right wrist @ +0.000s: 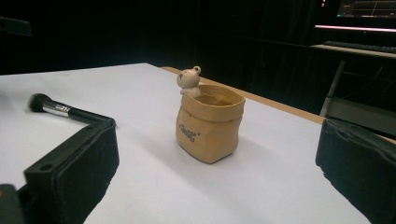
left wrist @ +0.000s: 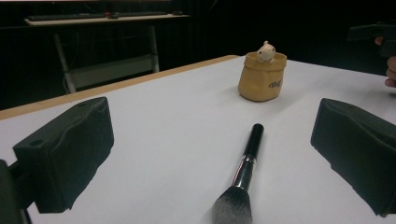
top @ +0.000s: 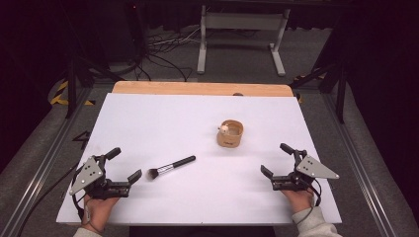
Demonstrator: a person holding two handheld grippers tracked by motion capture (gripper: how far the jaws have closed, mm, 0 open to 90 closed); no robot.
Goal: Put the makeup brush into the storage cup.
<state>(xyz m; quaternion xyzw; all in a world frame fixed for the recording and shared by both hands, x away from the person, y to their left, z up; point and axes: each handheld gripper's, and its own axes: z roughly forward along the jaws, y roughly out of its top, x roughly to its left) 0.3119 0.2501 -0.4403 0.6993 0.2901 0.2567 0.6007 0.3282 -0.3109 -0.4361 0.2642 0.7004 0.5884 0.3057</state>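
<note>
The white bench (top: 148, 123) is mostly bare in front of me, with a strip of wood showing along its far edge. To the right of centre, towards the far side, stands the tan sack-shaped pot (top: 230, 133) with a little bear figure (right wrist: 189, 80) perched on its rim. My left tongs (top: 123, 164) rest near the left front corner with the jaws spread wide and nothing between them; my right tongs (top: 276, 159) sit near the right front corner, just as wide and just as empty. The makeup brush (top: 171, 167) lies flat just right of my left tongs, bristles towards me and black handle pointing away at the pot, well apart from it. I judge the brush is meant for the pot. The handle is round and slim and lies flat on a smooth surface, so it could roll or skid away if one jaw meets it before the other. Pinching the bristles would likely let it droop and slip. The pot looks light, and the brush tip catching its rim or the bear could tip it over.
</note>
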